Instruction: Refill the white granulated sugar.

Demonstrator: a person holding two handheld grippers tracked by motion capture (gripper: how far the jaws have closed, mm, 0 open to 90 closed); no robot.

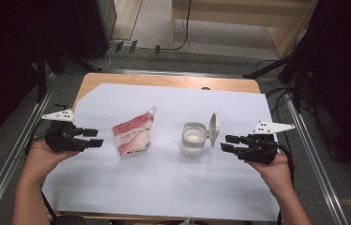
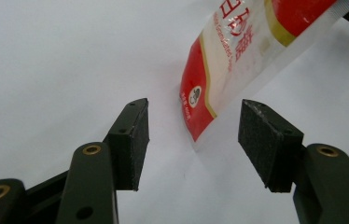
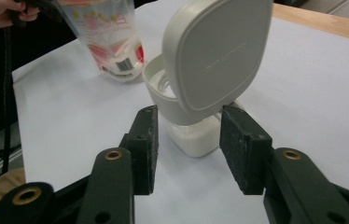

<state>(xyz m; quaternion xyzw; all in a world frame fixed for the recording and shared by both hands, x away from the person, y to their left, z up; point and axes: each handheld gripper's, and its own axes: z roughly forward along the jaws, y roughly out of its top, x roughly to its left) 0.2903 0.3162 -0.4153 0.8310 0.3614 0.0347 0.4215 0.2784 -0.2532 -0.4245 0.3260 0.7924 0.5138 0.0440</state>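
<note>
Item 1, left gripper (image 1: 95, 137): jaws apart, nothing gripped; pads (image 2: 133, 140) bare. Sits just left of jar's neighbour, the pouch, aimed at it, not touching.

Item 2, right gripper (image 1: 226, 143): jaws apart, empty; pads (image 3: 242, 147) stand either side of jar's base w/o contact. Sits just right of jar.

Item 3, pouch (image 1: 133, 136): red/white spouted refill bag, standing just left of jar, leaning a bit, spout (image 1: 152, 110) at top pointing away from person. Judged: soft film, light to moderate, contents shift, slick skin, will buckle if squeezed mid-body. Best hold prob. the flat side seam or upper part near spout.

Item 4, jar (image 1: 193, 139): small clear tub, white powder inside, roughly centre of sheet. Hinged lid (image 1: 214, 127) flipped up on side toward right gripper. Judged: stiff, light, tips easily w/ lid up; hold low on body, not by lid.

Item 5, white sheet (image 1: 164, 187): lies under jar, covers wood table (image 1: 164, 80).

View notes: left gripper view gives pouch's lower corner close up between the jaws, print legible-ish. Right gripper view gives lid's outer face, powder level, barcode on pouch beyond jar. High view gives layout, both hands, gaps.
</note>
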